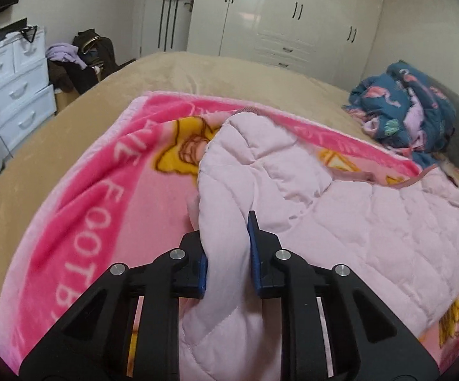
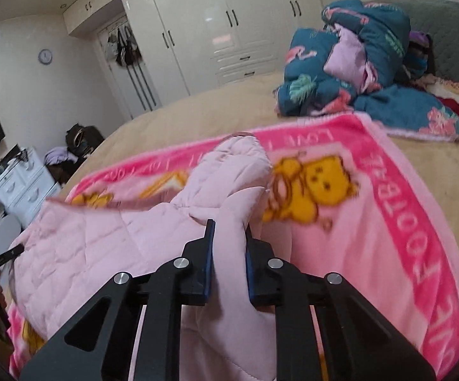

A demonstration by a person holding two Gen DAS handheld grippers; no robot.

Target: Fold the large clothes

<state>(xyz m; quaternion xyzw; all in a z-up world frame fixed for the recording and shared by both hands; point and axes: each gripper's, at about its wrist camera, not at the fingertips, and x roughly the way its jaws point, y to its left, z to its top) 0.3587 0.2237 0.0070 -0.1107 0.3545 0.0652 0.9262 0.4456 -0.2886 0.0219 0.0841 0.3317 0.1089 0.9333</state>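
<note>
A pale pink quilted jacket (image 1: 340, 209) lies on a pink cartoon blanket (image 1: 80, 197) spread on the bed. My left gripper (image 1: 227, 238) is shut on a thick fold of the jacket at its near left edge. In the right wrist view the same jacket (image 2: 108, 247) spreads to the left, and my right gripper (image 2: 229, 244) is shut on another bunched fold of it, with the blanket (image 2: 388, 222) under and to the right. One sleeve lies folded over toward the far side.
The tan bed cover (image 1: 70, 120) reaches around the blanket. A heap of blue flamingo-print bedding (image 2: 356, 73) lies at the head end by the grey headboard (image 2: 451, 41). White drawers (image 1: 10, 89) and a clothes pile (image 1: 80, 60) stand left; white wardrobes (image 1: 293, 16) beyond.
</note>
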